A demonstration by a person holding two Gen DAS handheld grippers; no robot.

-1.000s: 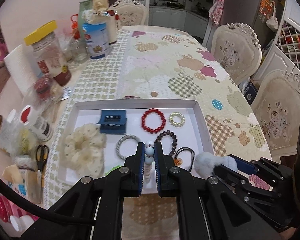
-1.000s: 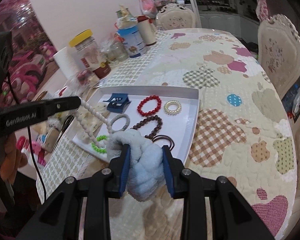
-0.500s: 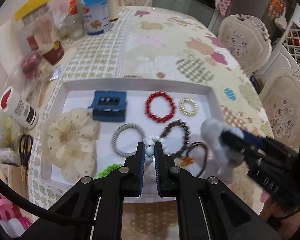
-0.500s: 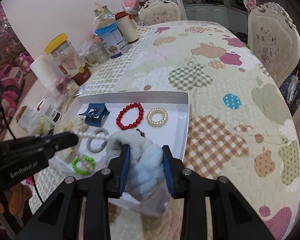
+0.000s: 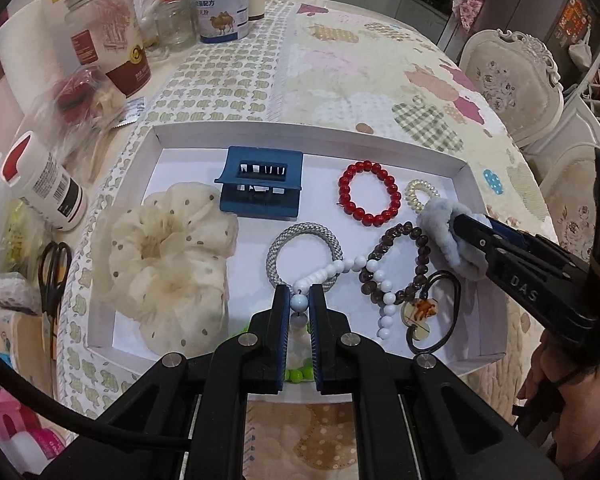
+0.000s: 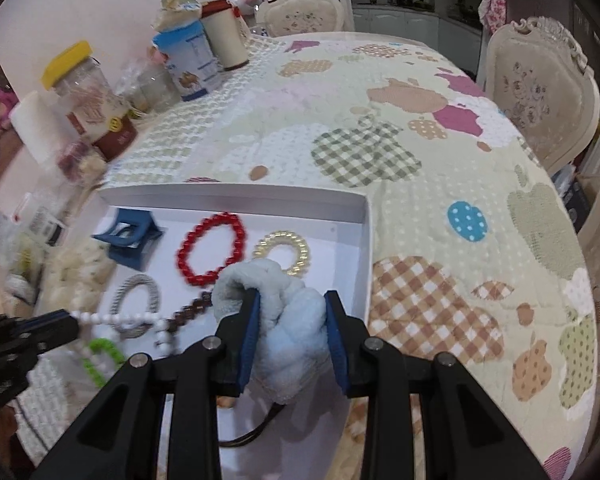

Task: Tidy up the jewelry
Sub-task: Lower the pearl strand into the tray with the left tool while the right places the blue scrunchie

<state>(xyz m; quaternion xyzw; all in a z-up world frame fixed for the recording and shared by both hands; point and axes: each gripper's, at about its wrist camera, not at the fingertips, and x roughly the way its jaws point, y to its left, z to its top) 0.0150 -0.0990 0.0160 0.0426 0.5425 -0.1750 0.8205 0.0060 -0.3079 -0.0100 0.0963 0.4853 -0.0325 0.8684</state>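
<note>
The left hand-held gripper [image 5: 299,300] pinches a white bead string [image 5: 374,276] over the near middle of the tray [image 5: 260,130]. The right hand-held gripper [image 6: 292,320] squeezes a blue scrunchie [image 6: 288,320] above the tray's right side.

The left gripper [image 5: 299,304] is showing a black plastic body with two straight fingers [image 5: 281,320], and blue pads are lining their inner faces. Round silver screws [image 5: 249,339] are sitting on the linkage arms, and a black cable [image 5: 60,420] is running along its lower left side. The right gripper [image 6: 292,336] is having the same black frame, blue pads and silver screws [image 6: 374,344]. In the left wrist view its side is carrying the white letters "DAS" [image 5: 523,288]. A hand [image 5: 556,384] is appearing behind it, with a dark reddish sleeve [image 5: 596,456].
</note>
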